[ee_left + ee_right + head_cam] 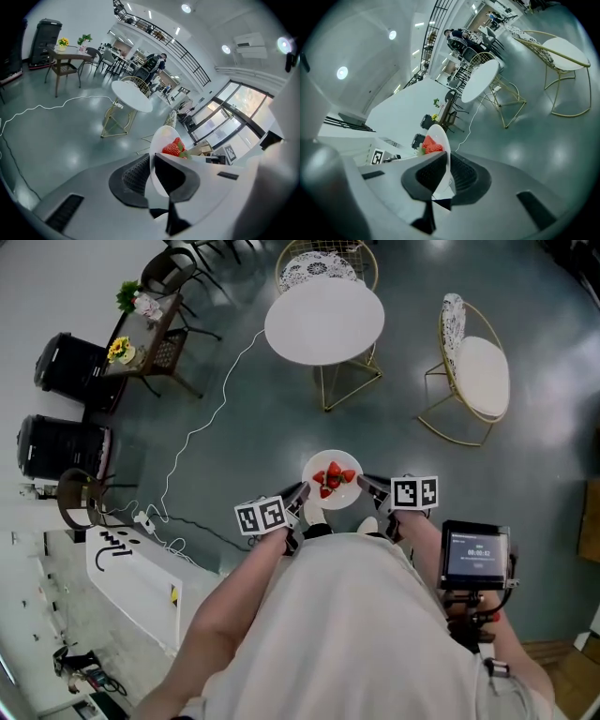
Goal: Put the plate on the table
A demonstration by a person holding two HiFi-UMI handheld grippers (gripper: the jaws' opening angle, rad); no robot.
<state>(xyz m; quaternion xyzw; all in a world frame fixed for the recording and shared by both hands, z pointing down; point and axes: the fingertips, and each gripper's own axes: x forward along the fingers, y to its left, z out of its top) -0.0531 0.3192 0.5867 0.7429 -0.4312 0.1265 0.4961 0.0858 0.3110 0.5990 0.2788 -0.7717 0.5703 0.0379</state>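
Note:
A small white plate (334, 493) with red strawberries (332, 476) on it hangs in the air in front of the person. My left gripper (298, 499) is shut on the plate's left rim and my right gripper (367, 487) is shut on its right rim. In the left gripper view the plate (161, 140) shows edge-on between the jaws, strawberries (174, 147) behind it. The right gripper view shows the plate (441, 140) pinched the same way, with strawberries (431, 145) to its left. The round white table (324, 320) stands ahead on gold legs, apart from the plate.
A gold-framed chair (478, 376) with a white cushion stands right of the table, another chair (323, 268) behind it. A white cable (202, 427) runs over the grey floor at left. A side table (141, 334) with flowers and black boxes (66, 362) stand far left.

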